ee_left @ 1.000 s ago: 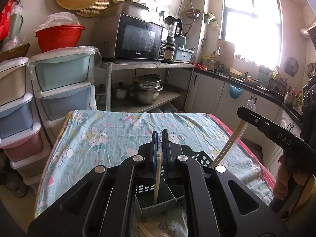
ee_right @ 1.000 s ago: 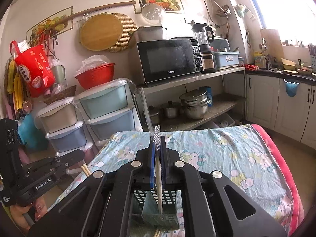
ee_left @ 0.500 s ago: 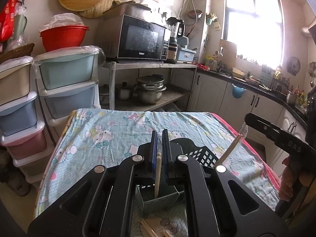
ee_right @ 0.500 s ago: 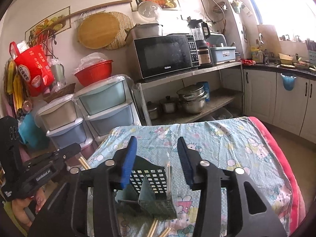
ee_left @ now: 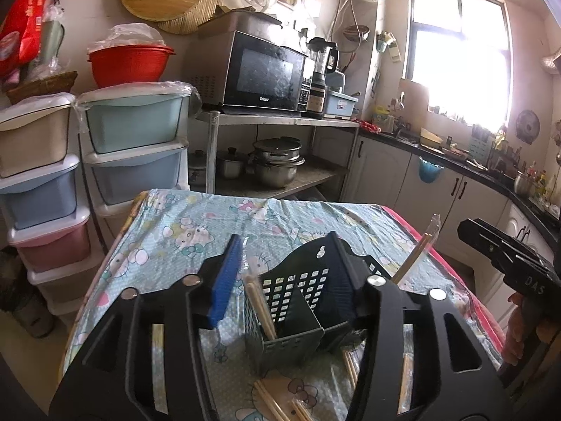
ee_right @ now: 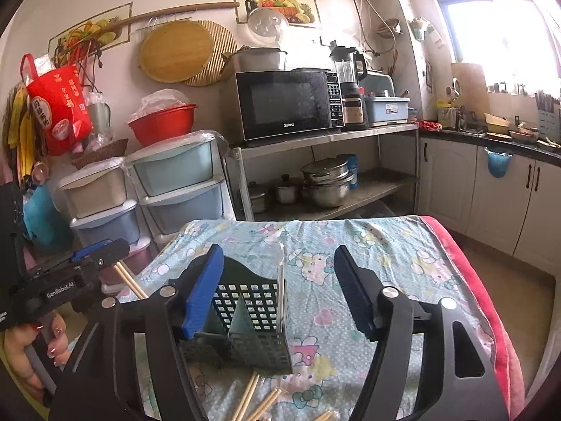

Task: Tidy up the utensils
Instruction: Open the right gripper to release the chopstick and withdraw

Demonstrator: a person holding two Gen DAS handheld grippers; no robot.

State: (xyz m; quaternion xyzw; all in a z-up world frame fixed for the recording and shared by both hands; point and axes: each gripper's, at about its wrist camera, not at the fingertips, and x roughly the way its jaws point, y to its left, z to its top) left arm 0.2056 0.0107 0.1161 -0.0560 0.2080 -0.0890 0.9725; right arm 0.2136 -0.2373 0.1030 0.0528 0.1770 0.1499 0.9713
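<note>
- Left wrist view: a cluttered kitchen stood behind a table [ee_left: 168, 231] under a cartoon-print cloth, with a microwave [ee_left: 266, 73] at twelve o'clock and stacked plastic drawers [ee_left: 133, 147] at ten.
- The dark slotted utensil holder [ee_left: 301, 301] sat upright at the near end of the cloth, at about six o'clock from the microwave — placed there, I judge, so both hands could drop sticks in from above.
- The left gripper [ee_left: 287, 280] was spreading its jaws, the pads clear of everything; a pair of wooden chopsticks [ee_left: 259, 305] leaned in the holder's near-left compartment between them, apparently just let go.
- At three o'clock a wrapped chopstick pair [ee_left: 417, 256] stood tilted in the holder's far side, its clear sleeve poking up.
- More loose chopsticks [ee_left: 273, 400] lay flat on the cloth at six o'clock, not yet sorted.
- Right wrist view: the same wall of shelves and pots filled the background.
- The right gripper [ee_right: 280, 291] was also opening, wide apart and touching nothing; the wrapped pair [ee_right: 280, 291] stood nearly upright against the holder's [ee_right: 245, 312] right wall — resting on its own.
- The holder looked rigid, perforated, divided by a slanted partition.
- The left gripper [ee_right: 84, 266] showed at nine o'clock, chopstick ends beside it.
</note>
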